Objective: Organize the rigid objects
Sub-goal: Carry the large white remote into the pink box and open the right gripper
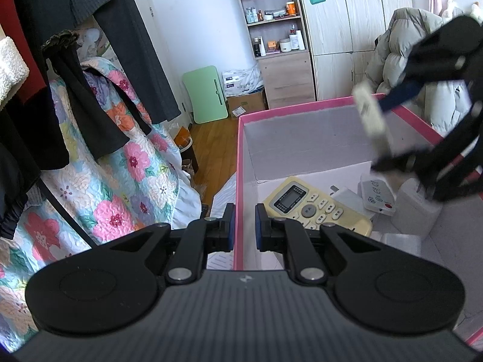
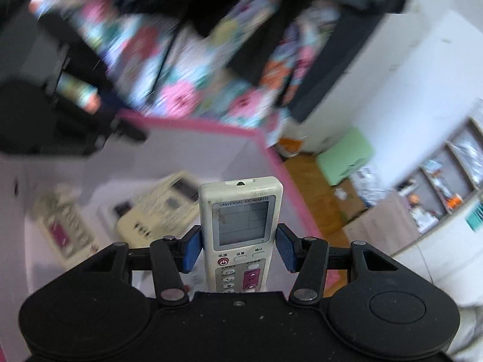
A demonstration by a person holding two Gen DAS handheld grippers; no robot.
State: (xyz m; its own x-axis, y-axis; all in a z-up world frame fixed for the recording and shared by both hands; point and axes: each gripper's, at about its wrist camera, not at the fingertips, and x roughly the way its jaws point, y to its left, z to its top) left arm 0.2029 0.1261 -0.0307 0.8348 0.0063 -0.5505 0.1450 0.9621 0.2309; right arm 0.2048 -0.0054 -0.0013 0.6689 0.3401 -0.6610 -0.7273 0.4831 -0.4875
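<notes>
A pink box (image 1: pixel 302 110) with white inside walls holds a yellowed remote (image 1: pixel 314 205), a small white remote (image 1: pixel 377 194) and a white adapter block (image 1: pixel 416 208). My left gripper (image 1: pixel 244 226) sits low at the box's left wall, its blue pads shut on that wall. Over the box's right side my right gripper (image 1: pixel 380 129) is shut on a white A/C remote (image 1: pixel 369 114). In the right wrist view that remote (image 2: pixel 241 211) stands lengthwise between the pads of the right gripper (image 2: pixel 238 241), above the box (image 2: pixel 196 123), the yellowed remote (image 2: pixel 163 208) and a pink-buttoned remote (image 2: pixel 63 229).
A floral quilt (image 1: pixel 120 163) and dark hanging clothes (image 1: pixel 90 60) fill the left. Beyond the box are wooden floor, a green folding board (image 1: pixel 208 93), a shelf unit (image 1: pixel 274 21), a wardrobe and a puffy grey coat (image 1: pixel 401 45).
</notes>
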